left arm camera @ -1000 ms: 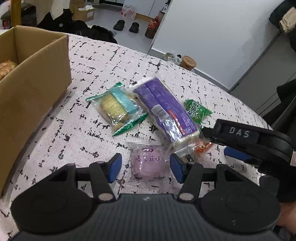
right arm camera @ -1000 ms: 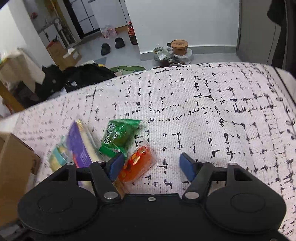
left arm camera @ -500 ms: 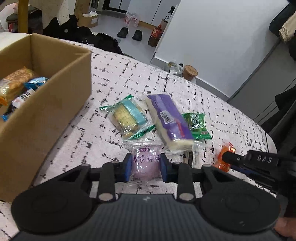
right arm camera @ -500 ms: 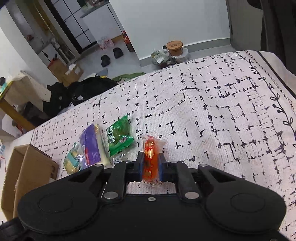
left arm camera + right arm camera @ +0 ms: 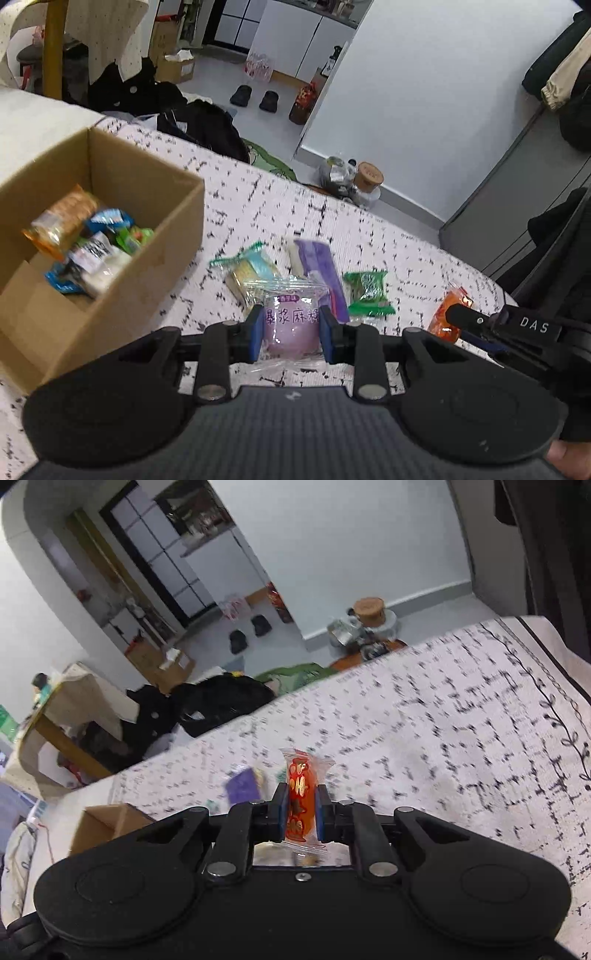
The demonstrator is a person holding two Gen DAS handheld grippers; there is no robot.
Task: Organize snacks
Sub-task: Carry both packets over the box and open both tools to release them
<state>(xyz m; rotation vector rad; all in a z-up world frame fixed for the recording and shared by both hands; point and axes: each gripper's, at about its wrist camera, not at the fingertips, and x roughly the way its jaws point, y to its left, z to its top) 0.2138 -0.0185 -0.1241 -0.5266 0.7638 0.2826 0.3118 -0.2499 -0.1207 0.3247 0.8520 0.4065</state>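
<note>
Both grippers rose, each clamping one snack; roughly three packets (image 5: pixel 364 291) remain.

My two cameras each sit low behind a hand-held gripper, looking forward; both see the brown cardboard box (image 5: pixel 110 236) (image 5: pixel 99 825).

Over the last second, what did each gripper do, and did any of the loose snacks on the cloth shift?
Both grippers went from open to shut and rose. The left gripper closed on the purple mochi pack; the right gripper closed on the orange snack. Both packs now appear lifted off the tablecloth. The cracker pack, purple bar, green packet and cardboard box stayed in place.
</note>
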